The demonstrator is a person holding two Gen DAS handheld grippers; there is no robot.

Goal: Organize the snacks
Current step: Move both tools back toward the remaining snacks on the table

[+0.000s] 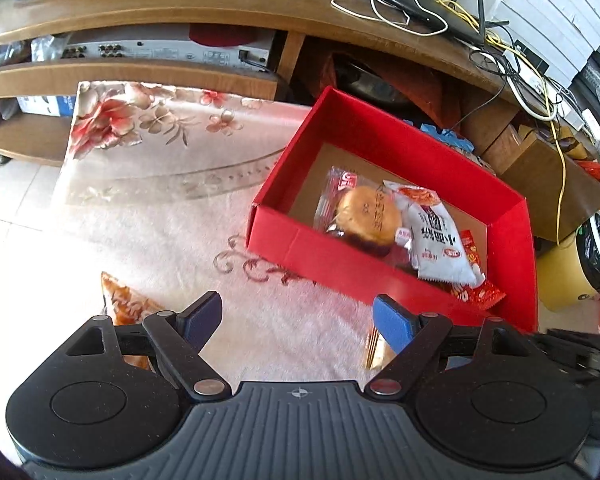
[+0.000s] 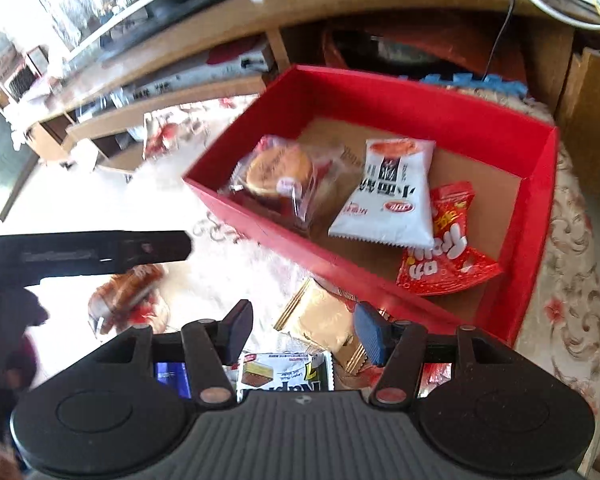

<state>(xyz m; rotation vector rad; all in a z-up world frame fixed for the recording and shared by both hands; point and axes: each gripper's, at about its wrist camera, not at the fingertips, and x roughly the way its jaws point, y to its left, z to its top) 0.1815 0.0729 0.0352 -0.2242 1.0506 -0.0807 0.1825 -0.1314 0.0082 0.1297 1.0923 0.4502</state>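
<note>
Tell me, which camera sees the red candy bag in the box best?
The right wrist view. There the red candy bag lies in full sight on the floor of the red box, beside the white packet. In the left wrist view the white packet covers most of it, leaving only red edges.

Two matching handheld grippers, black.
Left gripper [image 1: 298, 316]: blue pads, silver pivot screws, ribbed grey housing; right gripper [image 2: 300, 330] identical.

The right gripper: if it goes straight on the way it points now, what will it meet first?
Most likely the gold packet lying on the rug just ahead of the right gripper, between its open, empty jaws. The red box lies just beyond, though depth is unclear.
</note>
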